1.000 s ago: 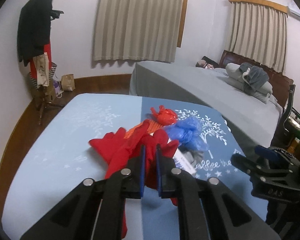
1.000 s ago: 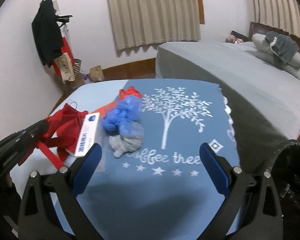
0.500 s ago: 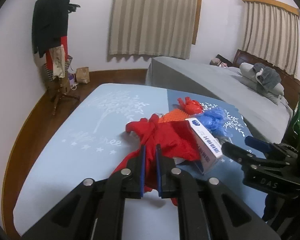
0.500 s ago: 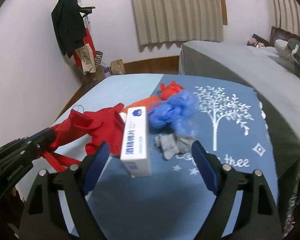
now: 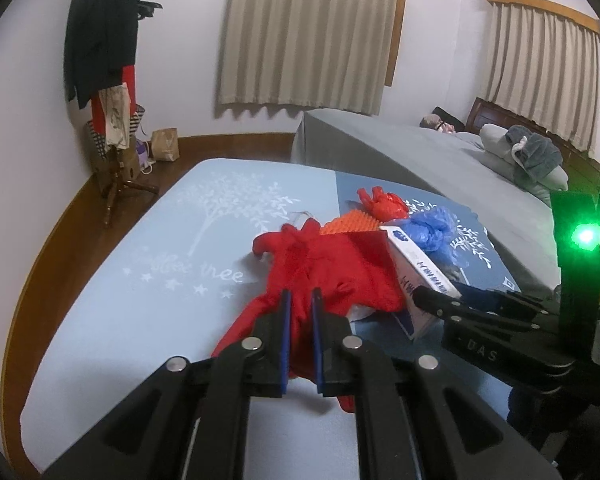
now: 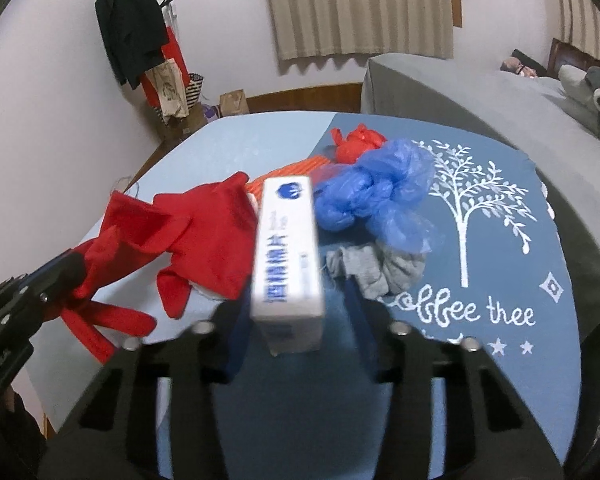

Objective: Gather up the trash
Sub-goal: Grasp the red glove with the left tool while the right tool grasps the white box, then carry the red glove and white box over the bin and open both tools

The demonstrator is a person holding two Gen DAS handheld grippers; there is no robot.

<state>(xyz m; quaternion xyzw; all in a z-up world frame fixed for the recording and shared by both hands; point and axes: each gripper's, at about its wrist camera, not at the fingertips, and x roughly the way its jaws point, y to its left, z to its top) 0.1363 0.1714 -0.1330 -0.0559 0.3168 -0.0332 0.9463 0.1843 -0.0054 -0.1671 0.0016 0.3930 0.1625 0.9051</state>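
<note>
1. Two shades of blue cover the surface [image 5: 112,320]: pale on the left half, darker on the right, each printed with a white tree and the words "coffee tree".
2. A grey bed [image 5: 400,152] stands behind the surface, with pillows and a folded grey cloth at its head.
3. A coat rack [image 5: 108,80] with a black jacket stands in the far left corner, with a paper bag on the floor beside it.
4. The trash lies bunched near the middle of the surface, across the line between the two blues.
5. The red cloth [image 5: 328,268] is the largest piece; it sprawls on the pale half, and the left tongs [image 5: 300,304] are clenched on its near end.
6. A white box [image 6: 288,256] with blue print sits between the fingers of the right tongs [image 6: 292,300], touching the red cloth's right edge. Whether the fingers press on it cannot be told; its near end is blurred.
7. A blue bag [image 6: 376,196], crumpled, lies just right of the box on the dark half.
8. A grey rag [image 6: 376,272] lies in front of the blue bag, touching it.
9. An orange ridged piece [image 5: 348,226] shows behind the red cloth.
10. A small red bag [image 6: 356,142], knotted, lies farthest back, touching the blue bag.
</note>
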